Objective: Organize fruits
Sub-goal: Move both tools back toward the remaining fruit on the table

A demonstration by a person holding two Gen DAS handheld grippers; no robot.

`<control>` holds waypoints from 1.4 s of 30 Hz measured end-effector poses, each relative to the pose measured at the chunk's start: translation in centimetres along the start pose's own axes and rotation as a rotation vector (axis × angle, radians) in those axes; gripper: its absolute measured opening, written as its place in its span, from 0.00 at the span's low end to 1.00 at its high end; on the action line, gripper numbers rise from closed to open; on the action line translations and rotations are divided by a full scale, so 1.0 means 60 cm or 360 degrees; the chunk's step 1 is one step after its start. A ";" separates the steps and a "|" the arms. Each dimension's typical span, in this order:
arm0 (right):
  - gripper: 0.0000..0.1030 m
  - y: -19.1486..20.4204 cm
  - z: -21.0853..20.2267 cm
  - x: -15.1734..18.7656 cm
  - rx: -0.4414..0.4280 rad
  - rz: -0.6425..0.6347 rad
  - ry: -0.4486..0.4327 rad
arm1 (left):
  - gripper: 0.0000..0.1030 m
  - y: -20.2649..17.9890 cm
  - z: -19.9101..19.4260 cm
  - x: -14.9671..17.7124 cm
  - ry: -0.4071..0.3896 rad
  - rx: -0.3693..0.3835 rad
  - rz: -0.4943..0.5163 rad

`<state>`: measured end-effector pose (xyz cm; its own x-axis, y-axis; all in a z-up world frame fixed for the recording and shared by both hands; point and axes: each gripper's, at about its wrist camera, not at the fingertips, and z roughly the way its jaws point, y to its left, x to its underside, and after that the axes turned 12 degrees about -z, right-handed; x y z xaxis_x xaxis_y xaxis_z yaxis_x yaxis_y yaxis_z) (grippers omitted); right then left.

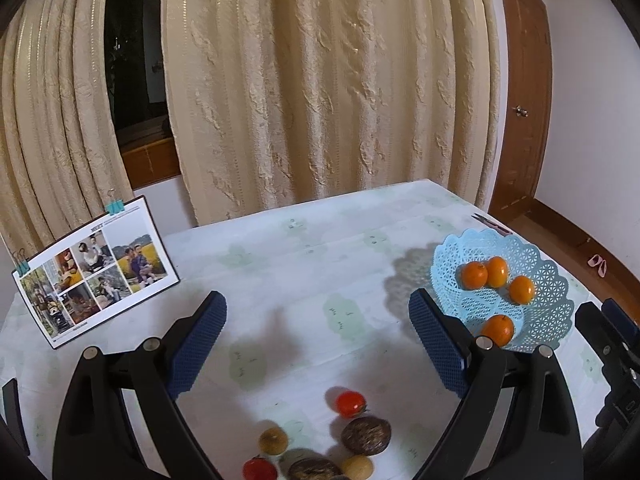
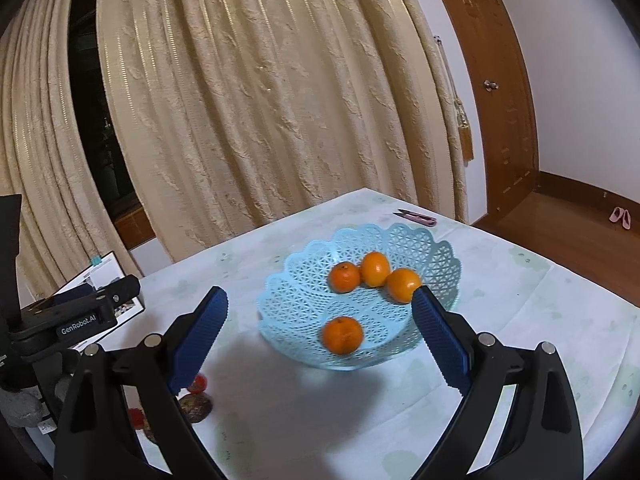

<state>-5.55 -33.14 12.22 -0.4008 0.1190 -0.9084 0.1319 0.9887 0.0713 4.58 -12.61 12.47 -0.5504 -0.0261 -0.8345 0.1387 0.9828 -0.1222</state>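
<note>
A light blue lattice basket (image 2: 400,236) stands on the table and holds several oranges; the nearest orange (image 2: 343,335) lies apart at its front and looks slightly blurred. My right gripper (image 2: 319,300) hangs open just before and above the basket, with nothing between its pads. My left gripper (image 1: 318,304) is open too, over bare tablecloth to the left of the basket (image 1: 552,280). Beneath it lies a loose group of fruit: a red tomato (image 1: 351,403), a dark brown round fruit (image 1: 366,436), a yellowish one (image 1: 273,441) and several more, cut off by the frame's lower edge.
A photo calendar (image 1: 96,272) held by teal clips stands at the table's left. Small pink snips (image 2: 416,218) lie behind the basket near the far edge. Cream curtains hang behind the table, with a wooden door (image 2: 492,120) at the right. The table has a pale patterned cloth.
</note>
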 end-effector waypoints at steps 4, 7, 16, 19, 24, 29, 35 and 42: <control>0.92 0.017 -0.005 0.007 -0.0033 -0.0012 0.0009 | 0.89 0.029 -0.012 0.000 0.0010 -0.0001 -0.0041; 0.92 0.029 0.000 0.018 -0.0059 -0.0020 0.0042 | 0.89 0.052 -0.018 0.003 0.0028 -0.0014 -0.0061; 0.92 0.055 0.017 0.049 -0.0132 -0.0039 0.0138 | 0.89 0.119 -0.038 0.031 0.0114 -0.0052 -0.0091; 0.92 0.062 0.022 0.058 -0.0154 -0.0045 0.0164 | 0.89 0.138 -0.038 0.047 0.0162 -0.0069 -0.0109; 0.92 0.069 0.028 0.068 -0.0175 -0.0055 0.0195 | 0.89 0.157 -0.026 0.089 0.0265 -0.0099 -0.0078; 0.92 0.073 0.035 0.075 -0.0189 -0.0060 0.0221 | 0.89 0.173 -0.001 0.136 0.0375 -0.0149 -0.0067; 0.92 0.076 0.042 0.082 -0.0203 -0.0071 0.0249 | 0.83 0.182 0.014 0.162 0.0467 -0.0095 -0.0096; 0.92 0.078 0.048 0.086 -0.0218 -0.0077 0.0270 | 0.70 0.176 0.022 0.174 0.0523 0.0030 -0.0117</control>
<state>-4.39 -28.15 6.67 -0.5519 0.0731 -0.8307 -0.0108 0.9954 0.0948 1.38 -2.77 1.77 -0.7953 -0.0333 -0.6053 0.1023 0.9768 -0.1882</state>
